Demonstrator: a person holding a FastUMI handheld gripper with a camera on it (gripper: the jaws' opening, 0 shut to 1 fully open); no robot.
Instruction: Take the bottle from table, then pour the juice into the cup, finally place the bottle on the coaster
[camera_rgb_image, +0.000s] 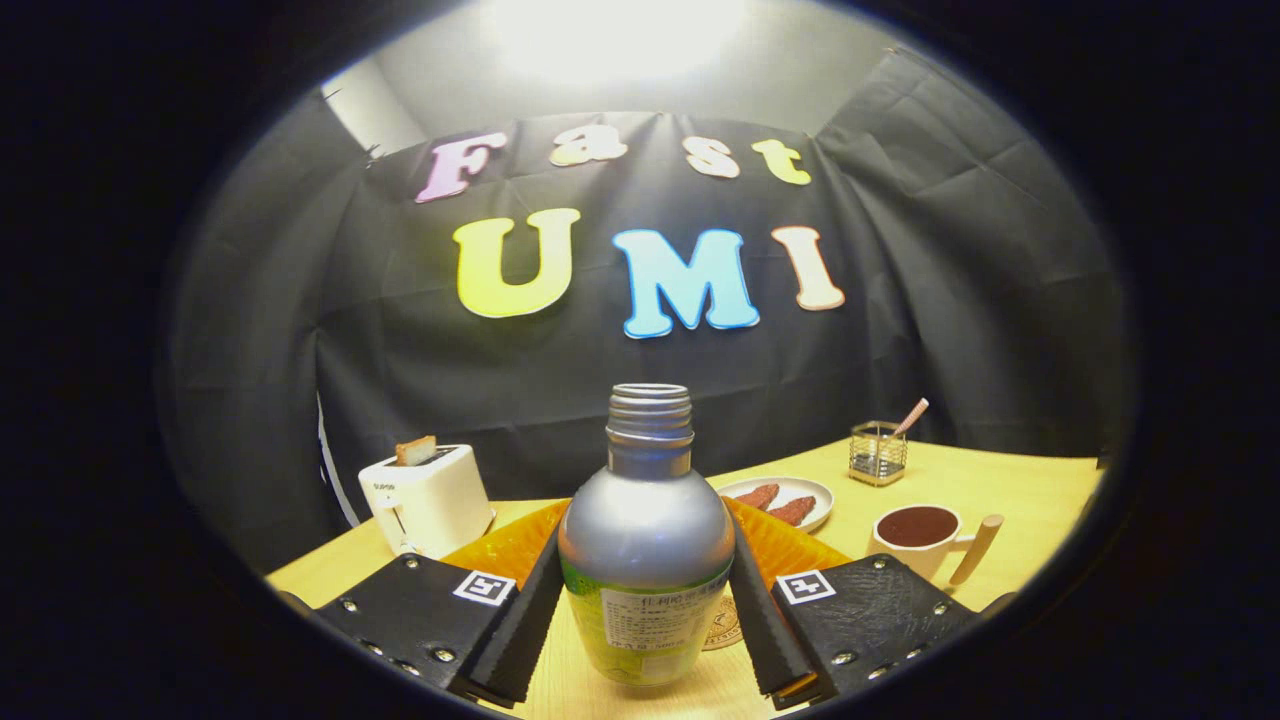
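Gripper view: the bottle (646, 540) stands upright between the jaws, a rounded silvery metal body with a threaded neck, uncapped, and a green-and-white paper label round its lower part. The jaws pinch the bottle, one finger pressed flat against each side of its belly. The gripper (646, 625) points level and forward over the pale wooden desk (1010, 480), its two fingers running up from plates studded with screws, each plate carrying a small square marker. The bottle's base shows low between the fingers; whether it rests on the desk or hangs just above it, I cannot tell.

Just behind the bottle lies a glossy orange tray (510, 545), faceted and translucent-looking. A round coaster (722, 625) peeks out beside the bottle's right side, partly hidden by the finger there. Further right stands the cup (922, 540), a smooth pale mug filled with dark liquid, its wooden peg-like handle sticking out to the right. Beyond the tray sits a white oval plate (782, 500) with two reddish-brown pieces on it, and past that a small wire-mesh holder (878, 455) with a stick leaning out. To the left is a cream toaster (428, 495), boxy with rounded corners, a slice of toast in its slot.
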